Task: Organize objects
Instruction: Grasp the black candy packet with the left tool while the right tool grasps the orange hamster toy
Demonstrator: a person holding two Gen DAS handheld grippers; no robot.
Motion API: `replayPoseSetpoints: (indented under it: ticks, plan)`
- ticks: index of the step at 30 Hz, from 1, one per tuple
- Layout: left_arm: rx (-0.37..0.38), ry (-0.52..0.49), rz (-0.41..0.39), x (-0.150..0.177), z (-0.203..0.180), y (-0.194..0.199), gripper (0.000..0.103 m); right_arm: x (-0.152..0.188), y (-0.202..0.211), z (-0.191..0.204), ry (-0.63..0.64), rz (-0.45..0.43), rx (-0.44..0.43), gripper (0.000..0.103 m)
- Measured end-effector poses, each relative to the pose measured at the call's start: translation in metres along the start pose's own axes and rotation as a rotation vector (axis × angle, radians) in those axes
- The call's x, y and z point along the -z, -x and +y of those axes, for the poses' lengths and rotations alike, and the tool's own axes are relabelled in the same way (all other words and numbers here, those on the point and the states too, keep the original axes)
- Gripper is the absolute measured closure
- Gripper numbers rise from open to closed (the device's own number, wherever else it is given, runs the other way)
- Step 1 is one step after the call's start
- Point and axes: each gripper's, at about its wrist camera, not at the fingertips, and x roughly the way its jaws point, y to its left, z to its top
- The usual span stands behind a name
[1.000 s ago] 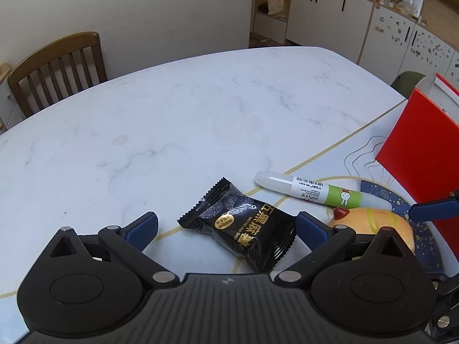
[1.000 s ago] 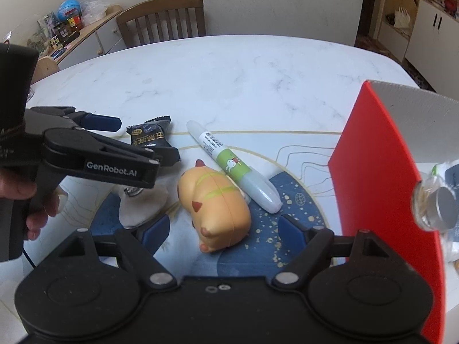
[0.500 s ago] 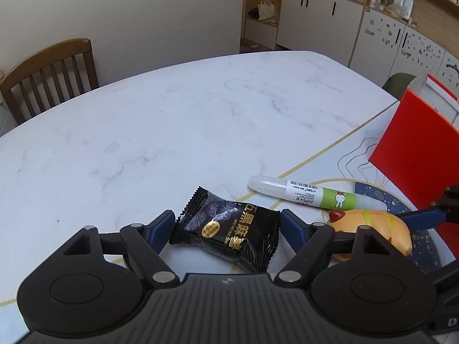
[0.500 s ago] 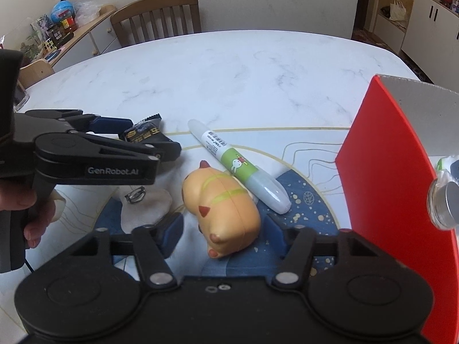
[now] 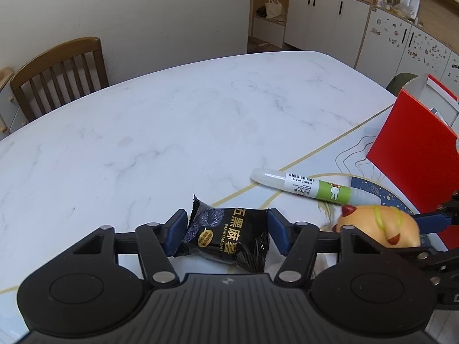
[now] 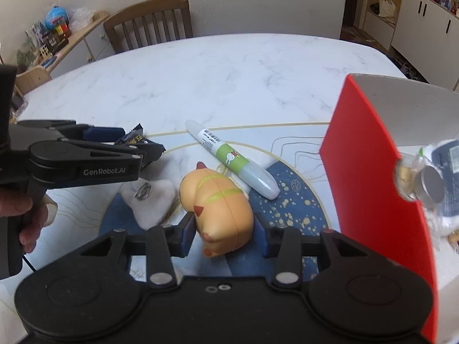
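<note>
The left claw point(image 5: 226, 230) gripped one black snack packet point(image 5: 228, 236) low over the surface point(image 5: 172, 120); the right claw point(image 6: 225, 230) clasped one orange squishy toy point(image 6: 219, 206). Beyond lay one glue pen point(image 6: 231, 159), cap pointing away-left, beside one red box point(image 6: 370, 172).

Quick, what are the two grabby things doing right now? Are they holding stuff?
Left hand-held gripper: closed on the black snack packet.
Right hand-held gripper: closed around the orange squishy toy.
</note>
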Motion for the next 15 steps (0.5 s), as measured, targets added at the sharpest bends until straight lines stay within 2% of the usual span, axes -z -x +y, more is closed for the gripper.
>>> replayPoseSetpoints:
  ticks: [5,6,10,15]
  plan:
    - [-0.009,0.0,-0.007,0.006,-0.001,0.014,0.047,0.01,0.025,-0.004,-0.015,-0.02,-0.016,0.062]
    - [-0.012,0.007,-0.011,0.006,0.0,0.017,0.056,0.012,0.031,-0.005,-0.02,-0.023,-0.019,0.062]
    - [0.005,0.036,-0.012,0.008,0.0,0.032,0.056,0.019,0.054,-0.009,-0.035,-0.046,-0.033,0.062]
    - [0.006,0.011,-0.017,0.016,-0.007,0.046,0.057,0.028,0.08,-0.014,-0.038,-0.069,-0.052,0.062]
